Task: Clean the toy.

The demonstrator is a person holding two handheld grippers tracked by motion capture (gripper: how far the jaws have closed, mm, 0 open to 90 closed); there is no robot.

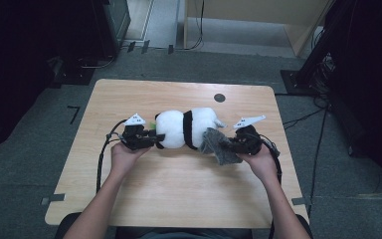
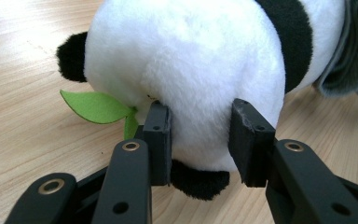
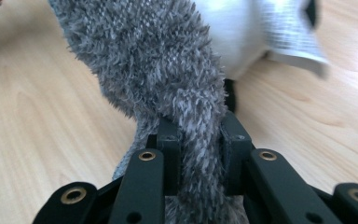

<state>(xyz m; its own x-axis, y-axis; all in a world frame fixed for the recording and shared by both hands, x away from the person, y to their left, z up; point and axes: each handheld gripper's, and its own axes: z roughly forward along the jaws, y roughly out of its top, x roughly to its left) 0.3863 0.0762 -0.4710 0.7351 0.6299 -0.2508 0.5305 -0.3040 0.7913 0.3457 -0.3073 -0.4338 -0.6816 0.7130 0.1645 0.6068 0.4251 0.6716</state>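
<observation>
A black and white plush panda [image 1: 185, 127] lies on its side in the middle of the wooden table [image 1: 179, 189], with a green felt leaf [image 2: 95, 106] at its head end. My left gripper [image 1: 151, 138] is shut on the panda's [image 2: 186, 70] white head, the pads pressing into the plush from both sides. A fuzzy grey cloth [image 1: 218, 145] hangs off the panda's other end. My right gripper [image 1: 234, 144] is shut on a bunched fold of that grey cloth [image 3: 168, 79], which fills the gap between its jaws. The panda's white body [image 3: 240, 32] lies beyond the cloth.
A small dark round mark [image 1: 219, 97] sits near the table's far edge. Black stands and cables [image 1: 323, 74] surround the table on the grey floor. Bare tabletop lies in front of the panda, between the person's forearms.
</observation>
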